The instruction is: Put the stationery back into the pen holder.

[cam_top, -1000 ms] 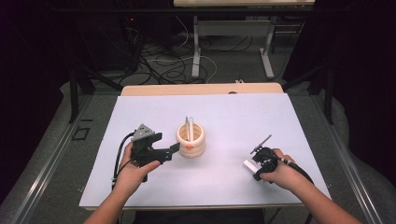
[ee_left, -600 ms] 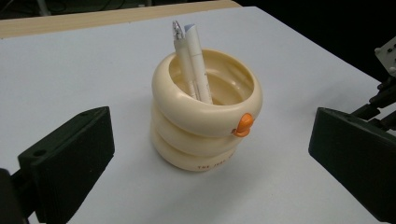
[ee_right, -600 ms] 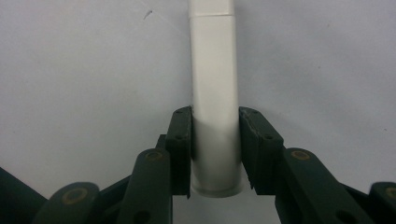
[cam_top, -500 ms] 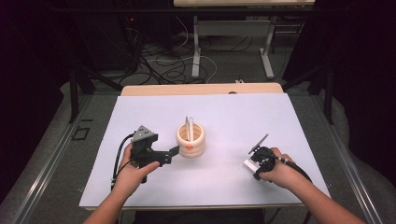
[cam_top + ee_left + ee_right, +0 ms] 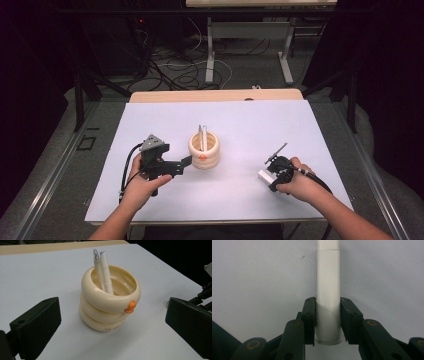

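Currently the right gripper (image 5: pixel 327 322) clamps a white pen (image 5: pixel 328 287) near the surface's right front edge; the left gripper (image 5: pixel 112 322) stands wide beside the holder (image 5: pixel 204 150), mid-surface. Advisable: steady the holder, then lower the pen upright inside.

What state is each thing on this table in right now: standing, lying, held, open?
Cream ringed holder: upright on the table, two white pens leaning inside.
Left hand-held gripper: jaws just opened wide, nothing between them, pointing at the holder.
Right hand-held gripper: clamped on a white pen.
White pen: held between the right jaws, over the table.
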`<state>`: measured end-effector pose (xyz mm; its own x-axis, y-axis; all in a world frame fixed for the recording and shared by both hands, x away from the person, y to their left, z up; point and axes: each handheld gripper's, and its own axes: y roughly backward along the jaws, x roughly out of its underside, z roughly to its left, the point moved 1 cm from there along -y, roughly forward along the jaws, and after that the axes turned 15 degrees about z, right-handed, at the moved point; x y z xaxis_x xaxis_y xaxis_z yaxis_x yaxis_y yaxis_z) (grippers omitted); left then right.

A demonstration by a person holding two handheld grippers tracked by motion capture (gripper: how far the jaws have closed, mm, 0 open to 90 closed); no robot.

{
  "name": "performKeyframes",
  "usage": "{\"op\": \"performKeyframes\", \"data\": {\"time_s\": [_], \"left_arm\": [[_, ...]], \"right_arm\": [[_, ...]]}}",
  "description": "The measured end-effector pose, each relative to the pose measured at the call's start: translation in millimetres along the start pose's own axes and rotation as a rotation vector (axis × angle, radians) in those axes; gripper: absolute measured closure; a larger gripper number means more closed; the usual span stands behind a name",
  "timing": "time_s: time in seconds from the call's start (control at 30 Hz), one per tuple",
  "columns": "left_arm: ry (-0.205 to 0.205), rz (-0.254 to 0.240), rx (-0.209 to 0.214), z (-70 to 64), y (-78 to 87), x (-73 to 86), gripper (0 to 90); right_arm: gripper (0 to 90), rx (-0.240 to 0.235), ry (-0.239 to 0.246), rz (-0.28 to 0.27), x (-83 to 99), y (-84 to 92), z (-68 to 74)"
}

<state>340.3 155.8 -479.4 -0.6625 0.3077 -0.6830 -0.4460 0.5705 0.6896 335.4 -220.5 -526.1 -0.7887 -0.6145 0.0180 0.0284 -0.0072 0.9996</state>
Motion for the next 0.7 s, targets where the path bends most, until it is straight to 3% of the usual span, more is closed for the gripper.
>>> {"op": "performKeyframes", "data": {"time_s": [0.03,0.1,0.13,0.17,0.2,0.23,0.3,0.47,0.5,0.63,0.7], "left_arm": [[0.004,-0.003,0.001,0.4,0.1,-0.1,0.1],[0.007,0.004,0.006,1.2,0.9,0.0,0.1],[0.002,-0.005,-0.001,1.7,0.6,0.0,0.1],[0.004,0.005,0.001,1.6,1.7,0.1,0.1],[0.006,0.006,0.005,1.1,2.1,0.4,0.1],[0.006,0.006,0.006,0.6,2.6,0.4,0.1],[-0.002,0.001,0.006,0.6,3.4,-0.1,0.1],[-0.01,0.009,0.019,-0.9,4.4,-0.7,0.2],[-0.012,0.007,0.016,-1.6,4.2,-1.1,0.5],[-0.026,0.014,0.03,-2.8,4.6,-2.3,1.8],[-0.028,0.017,0.034,-2.7,4.5,-2.5,2.2]], "right_arm": [[67.5,-0.023,0.031,-0.003,-1.2,2.4,-0.4],[67.5,0.005,0.042,-0.02,-2.5,7.0,2.1],[67.5,-0.006,0.056,-0.025,-3.8,9.6,2.5],[67.5,0.018,0.067,-0.035,-4.7,11.7,4.1],[67.5,0.011,0.031,-0.092,-5.3,10.2,8.4],[67.5,0.026,0.071,-0.059,-6.8,14.7,6.7],[67.5,0.021,0.089,-0.069,-10.0,16.5,8.0],[67.5,0.07,0.111,-0.115,-16.6,22.3,13.0],[67.5,0.097,0.144,-0.106,-18.3,25.0,12.6],[67.4,0.148,0.193,-0.203,-22.8,28.0,18.4],[67.4,0.182,0.235,-0.223,-24.7,31.3,21.6]]}}
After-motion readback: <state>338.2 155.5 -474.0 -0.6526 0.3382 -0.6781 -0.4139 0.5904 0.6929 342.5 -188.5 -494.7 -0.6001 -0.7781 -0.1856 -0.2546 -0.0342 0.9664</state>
